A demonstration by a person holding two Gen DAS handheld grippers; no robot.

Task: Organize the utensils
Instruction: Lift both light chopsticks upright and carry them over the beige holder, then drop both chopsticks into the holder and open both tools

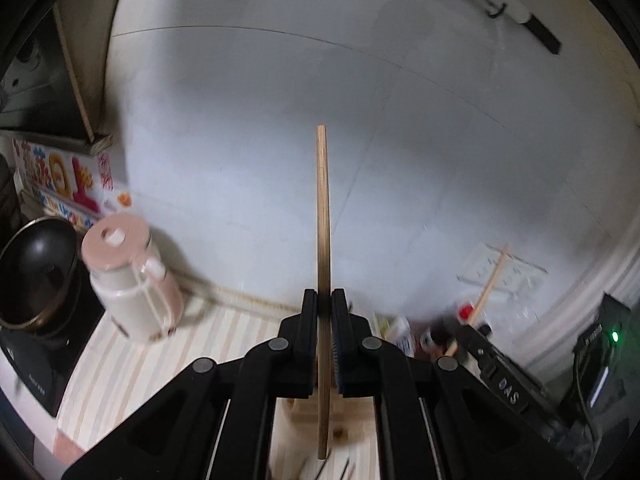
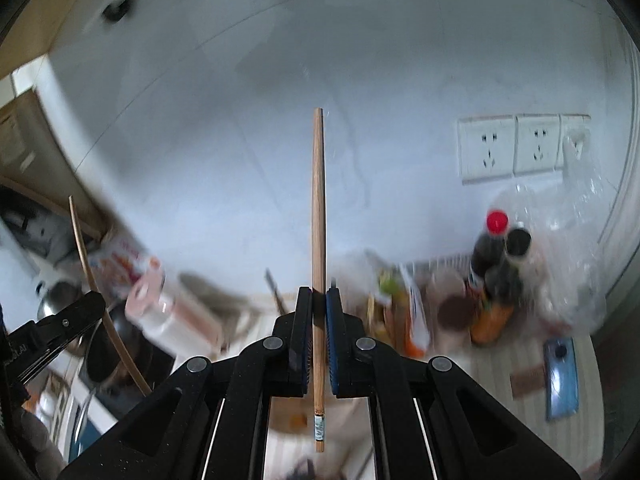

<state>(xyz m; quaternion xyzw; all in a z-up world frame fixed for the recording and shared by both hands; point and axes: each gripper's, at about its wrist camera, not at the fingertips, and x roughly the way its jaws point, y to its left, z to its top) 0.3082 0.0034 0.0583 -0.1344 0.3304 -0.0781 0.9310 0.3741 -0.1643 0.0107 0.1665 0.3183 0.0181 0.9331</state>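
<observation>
My left gripper (image 1: pixel 324 300) is shut on a wooden chopstick (image 1: pixel 322 216) that stands upright between the jaws, its tip pointing up against the white wall. My right gripper (image 2: pixel 319 298) is shut on a second wooden chopstick (image 2: pixel 318 208), also upright, with a printed band near its lower end. In the left wrist view the right gripper (image 1: pixel 476 334) and its chopstick (image 1: pixel 490 284) show at the right. In the right wrist view the left gripper (image 2: pixel 90 308) and its chopstick (image 2: pixel 92 276) show at the left. Both are held above the striped counter.
A pink-lidded kettle (image 1: pixel 132 280) and a black wok (image 1: pixel 36 268) on a cooktop stand at the left. Sauce bottles (image 2: pixel 496 264), snack packets (image 2: pixel 404 304) and a clear plastic bag (image 2: pixel 568 248) crowd the right. Wall sockets (image 2: pixel 520 148) are above. A blue phone (image 2: pixel 562 376) lies on the counter.
</observation>
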